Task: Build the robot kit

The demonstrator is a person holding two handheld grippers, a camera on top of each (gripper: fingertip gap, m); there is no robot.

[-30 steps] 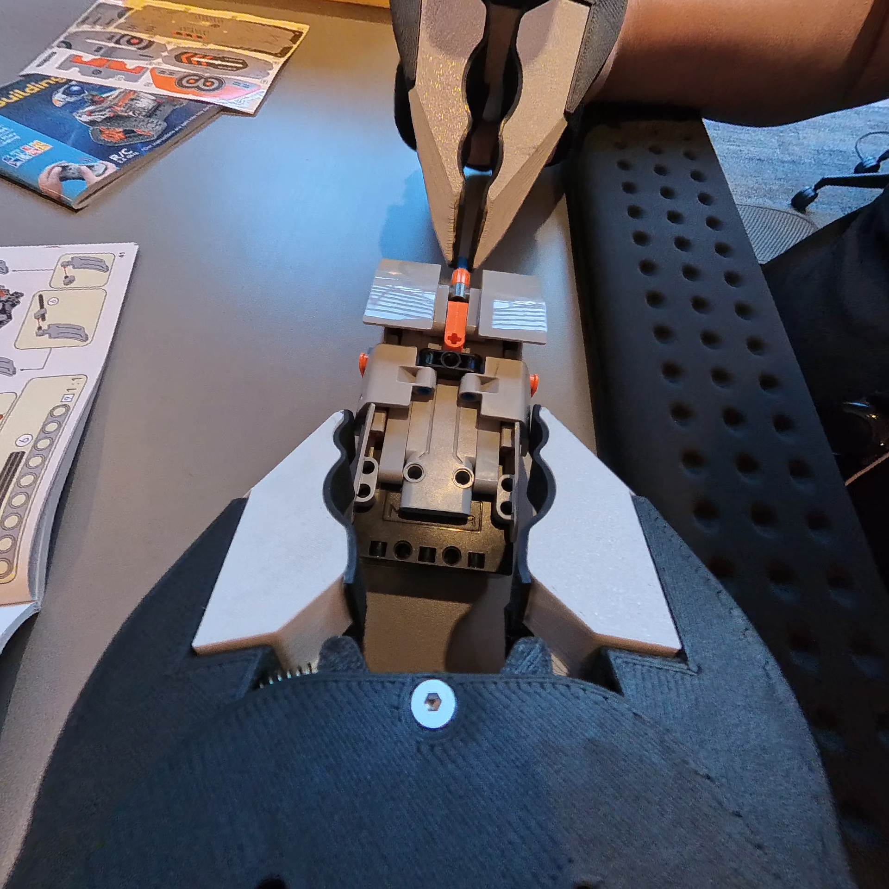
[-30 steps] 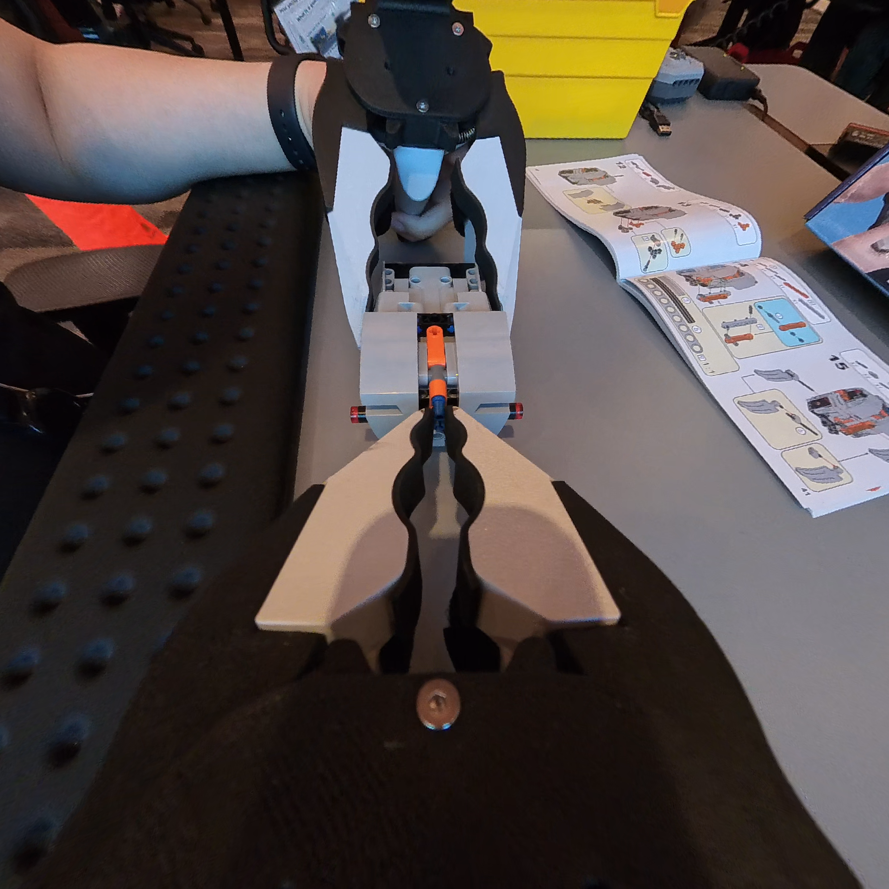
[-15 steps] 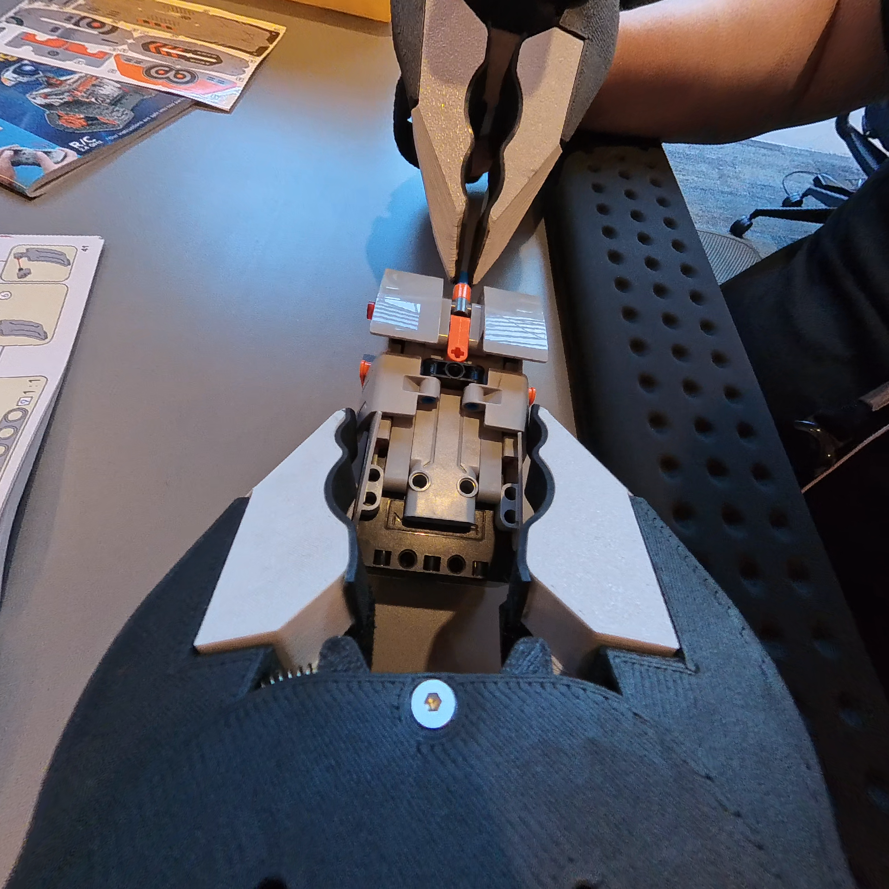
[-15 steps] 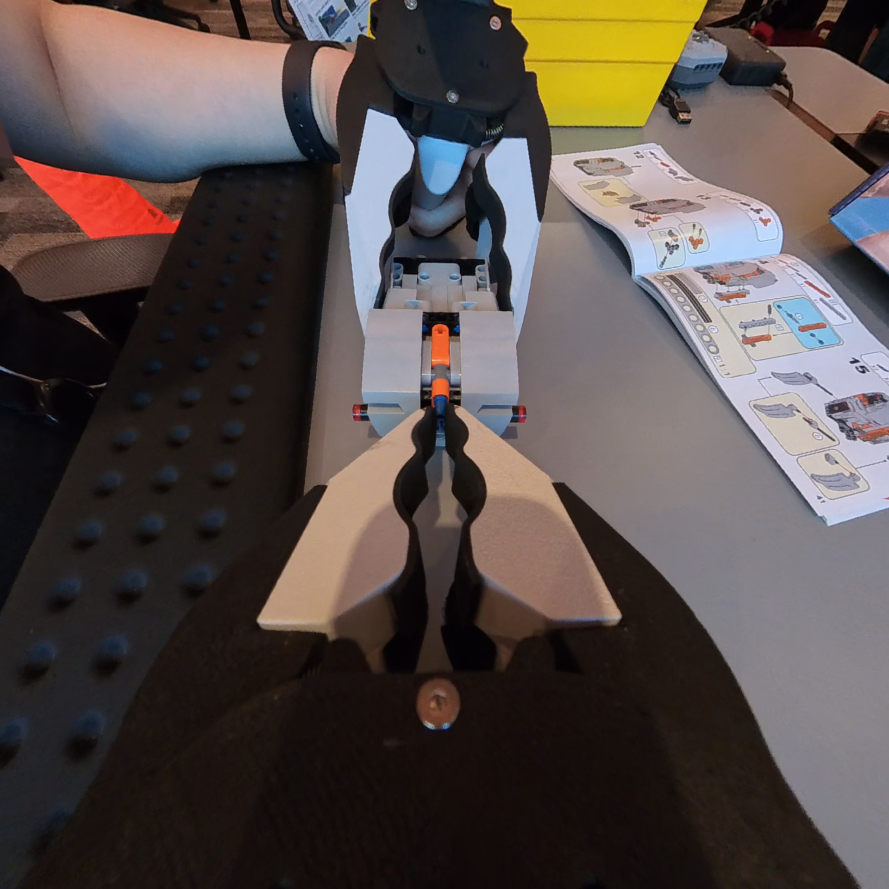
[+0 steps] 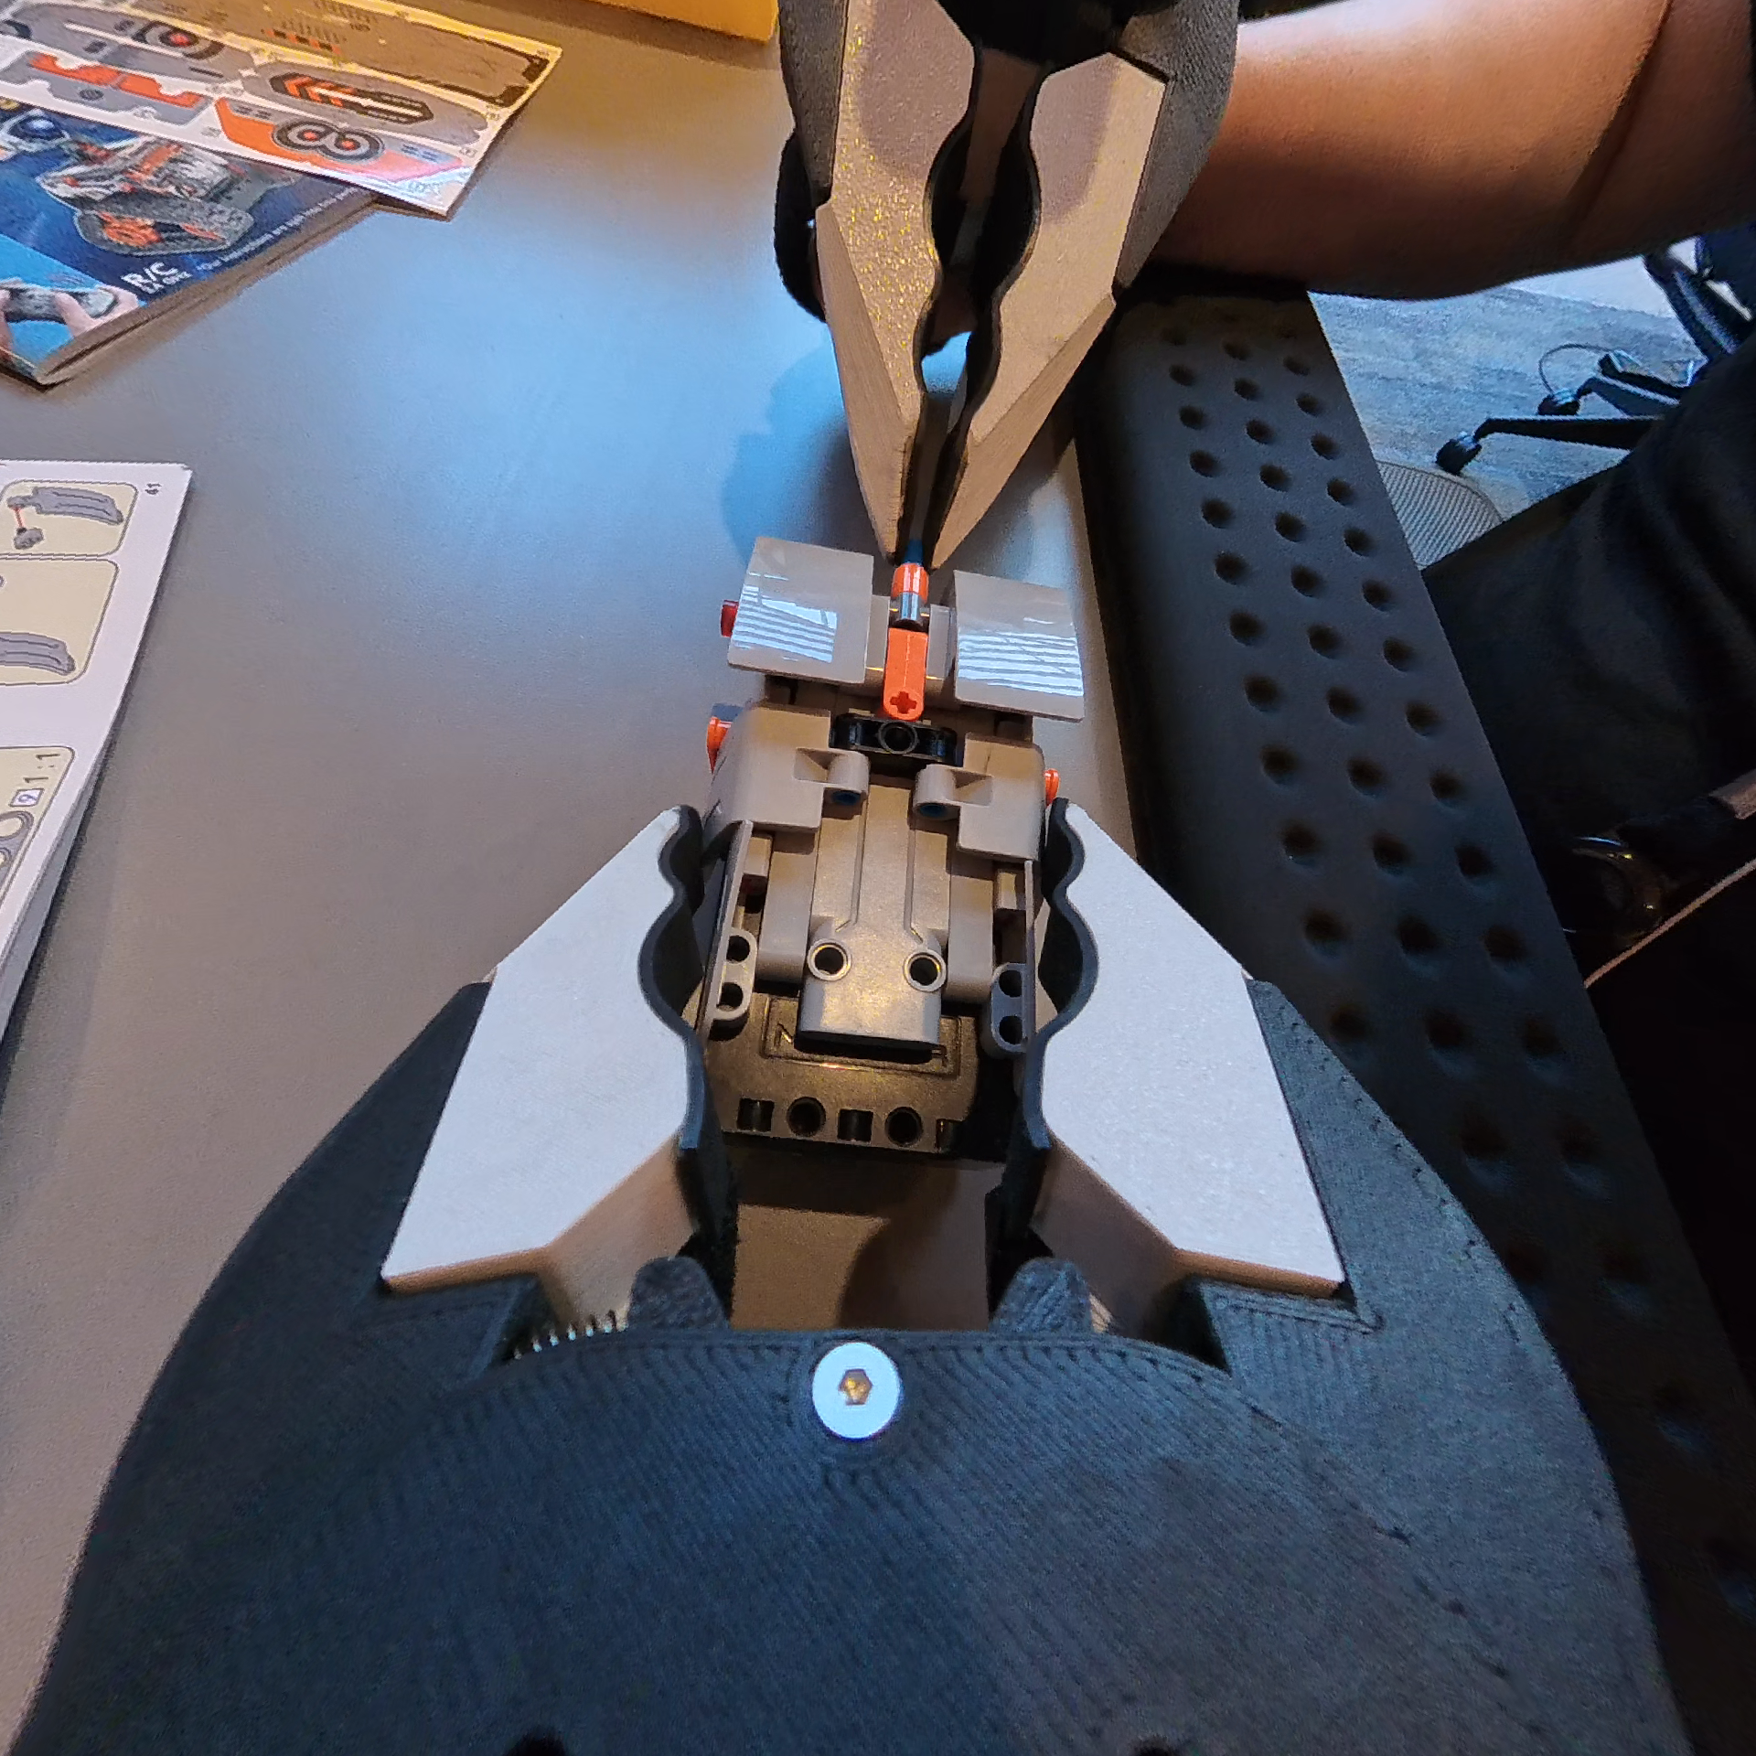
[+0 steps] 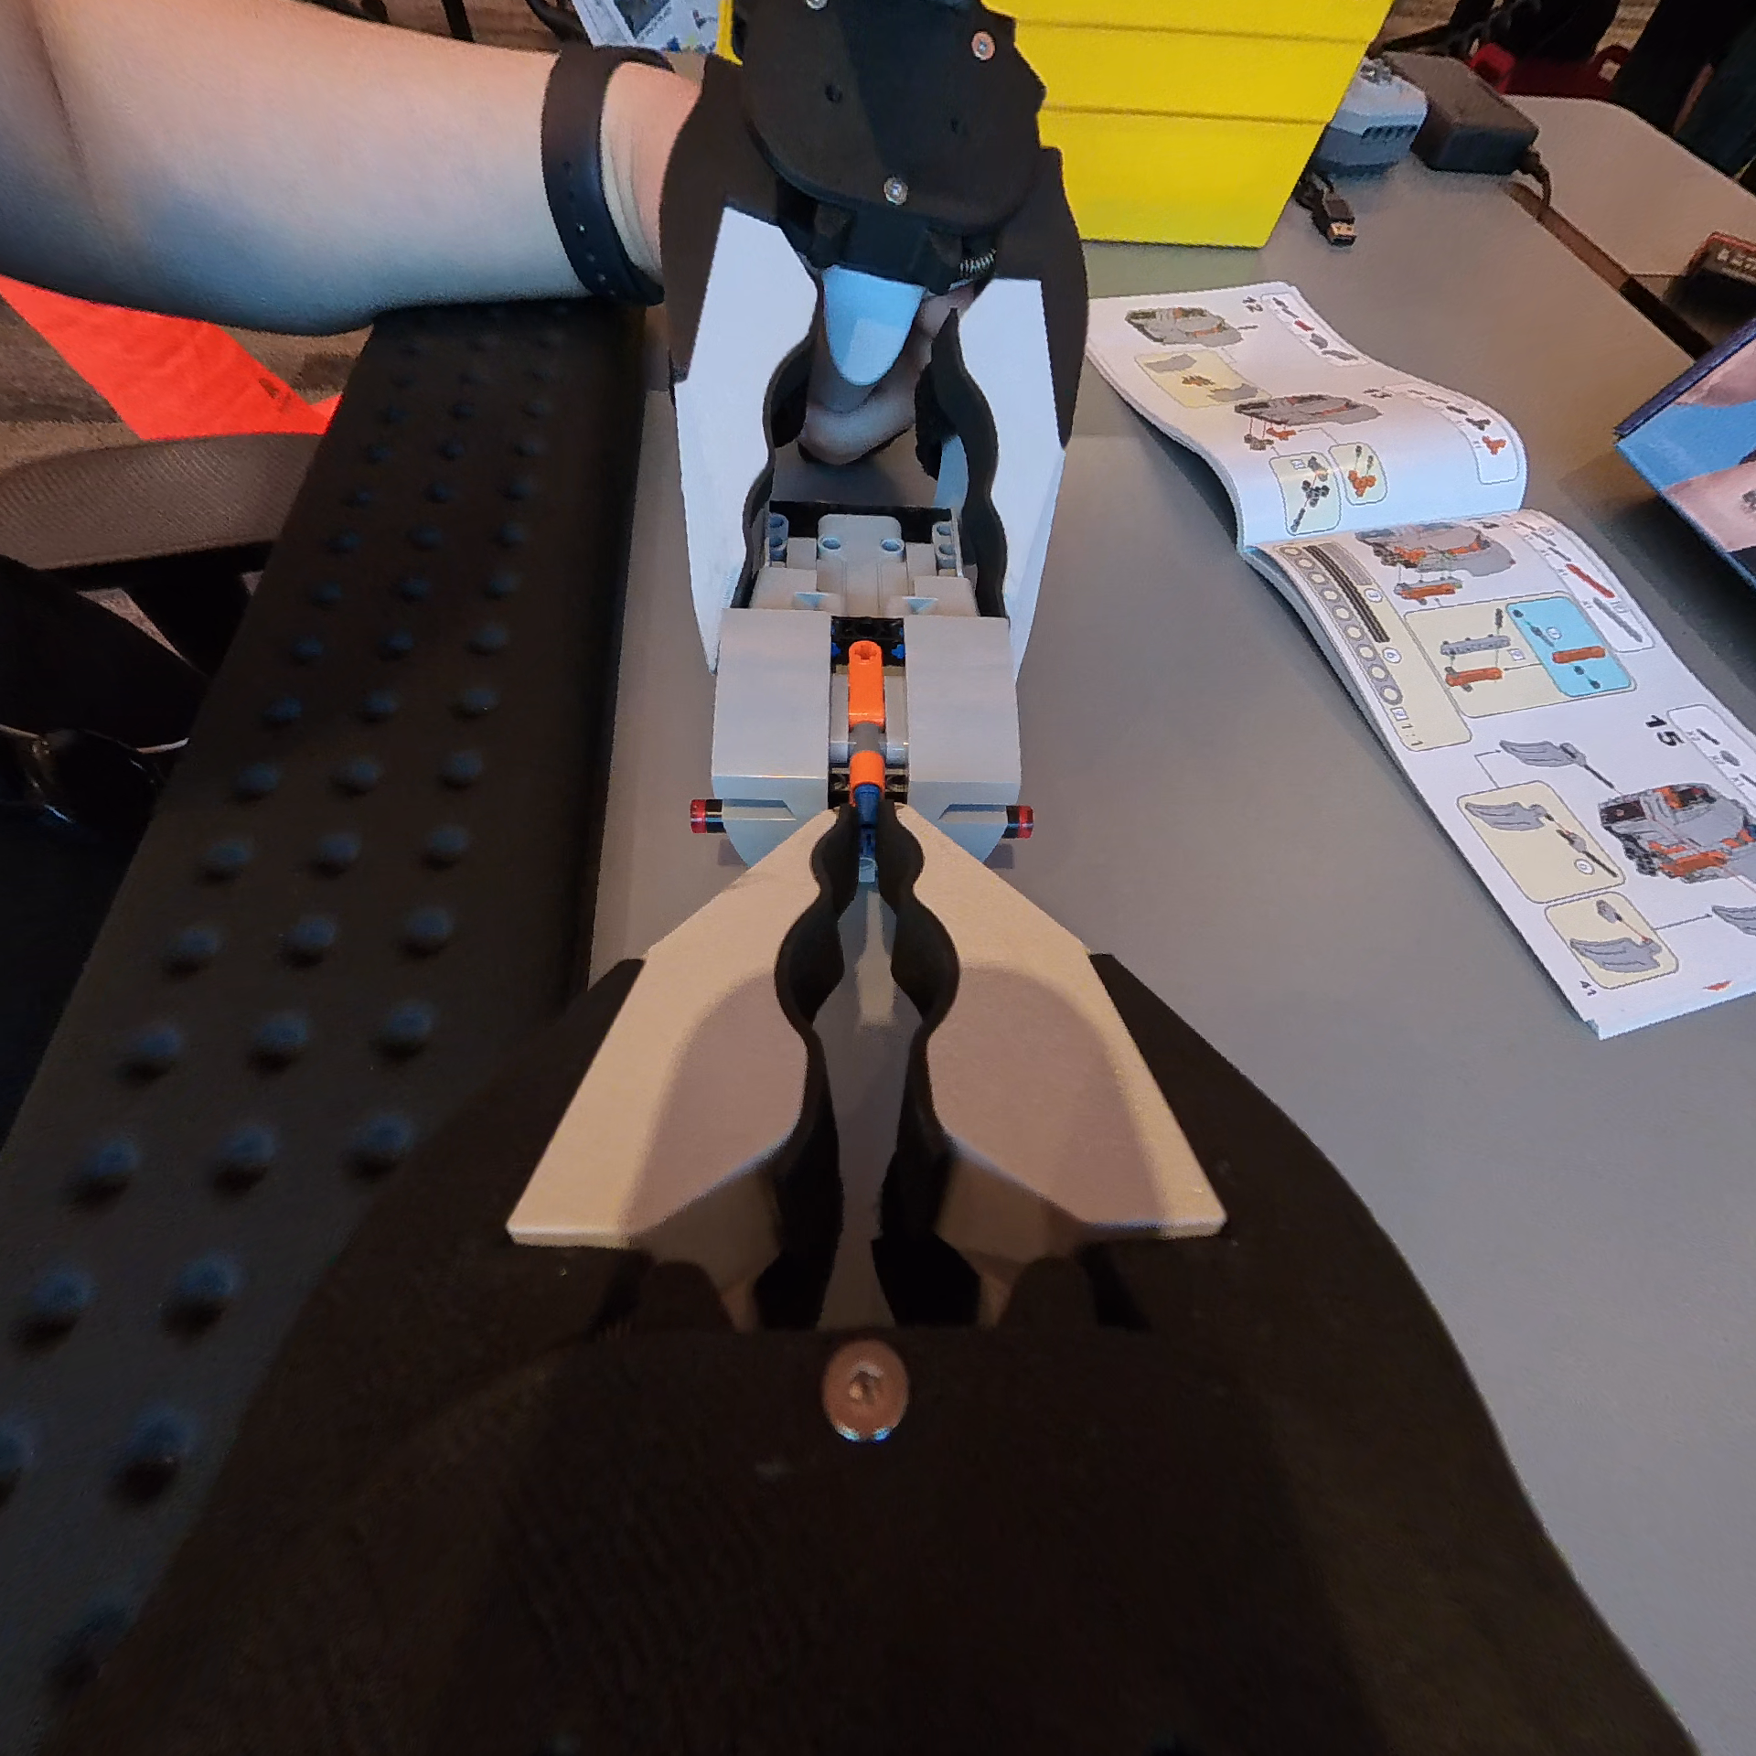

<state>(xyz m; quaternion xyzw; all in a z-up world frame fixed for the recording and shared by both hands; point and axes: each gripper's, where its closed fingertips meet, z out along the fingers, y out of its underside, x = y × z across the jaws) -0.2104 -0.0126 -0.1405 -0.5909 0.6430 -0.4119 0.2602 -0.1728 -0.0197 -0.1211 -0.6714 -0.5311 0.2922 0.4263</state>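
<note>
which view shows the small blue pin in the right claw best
The right wrist view: the blue pin sits between the right claw tips, meeting the orange sleeve on the grey model. The left wrist view shows only a sliver of it.

Grey-and-black brick model [image 5: 879, 884], orange pin [image 5: 903, 656]; yellow bin [image 6: 1188, 124]; black dimpled mat [image 6: 333, 855].

Two wrist cameras face each other at close range across the grey table [image 5: 475, 475], sharing the brick model [image 5: 879, 855] between them
</note>
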